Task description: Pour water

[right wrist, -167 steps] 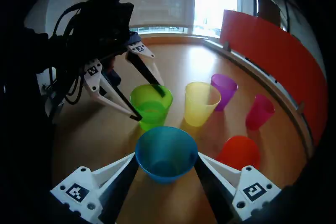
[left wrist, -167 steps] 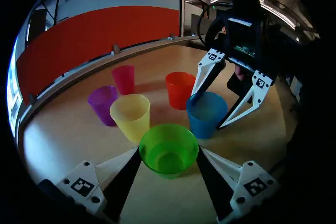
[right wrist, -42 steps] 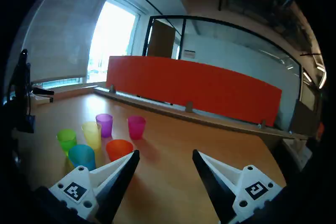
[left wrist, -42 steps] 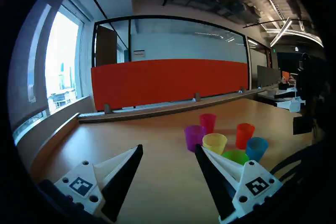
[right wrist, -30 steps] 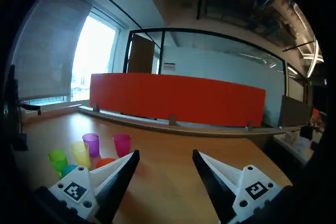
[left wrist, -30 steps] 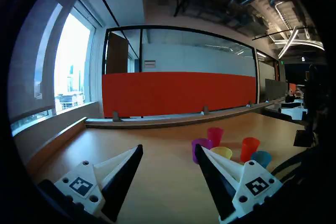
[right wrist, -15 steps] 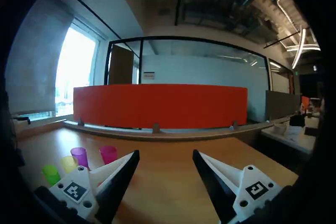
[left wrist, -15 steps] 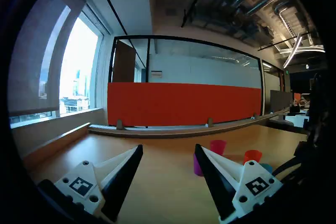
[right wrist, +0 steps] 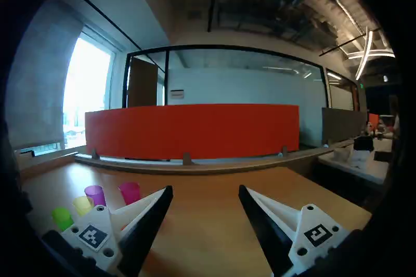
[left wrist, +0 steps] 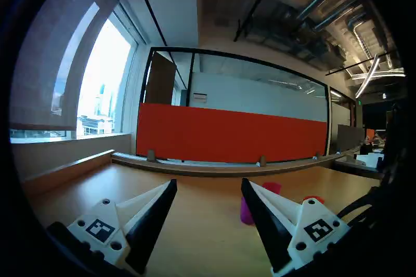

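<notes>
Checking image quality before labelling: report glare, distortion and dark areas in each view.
Left gripper view: window blown out white, orange partition bent by fisheye, right edge dark. Right gripper view: window overexposed, ceiling light strip glaring, table evenly lit.

The hand-held gripper [right wrist: 204, 188] is held above the wooden table [right wrist: 205, 235], its 2 fingers spread wide with only bare tabletop between them. At 8 o'clock, 4 upright cups stand close together: a green cup [right wrist: 62, 218], a yellow cup [right wrist: 82, 204], a purple cup [right wrist: 94, 194] and a pink cup [right wrist: 129, 192], the pink one nearest the centre. An orange partition [right wrist: 192, 131] runs along the table's far edge, from 9 to 3 o'clock.
</notes>
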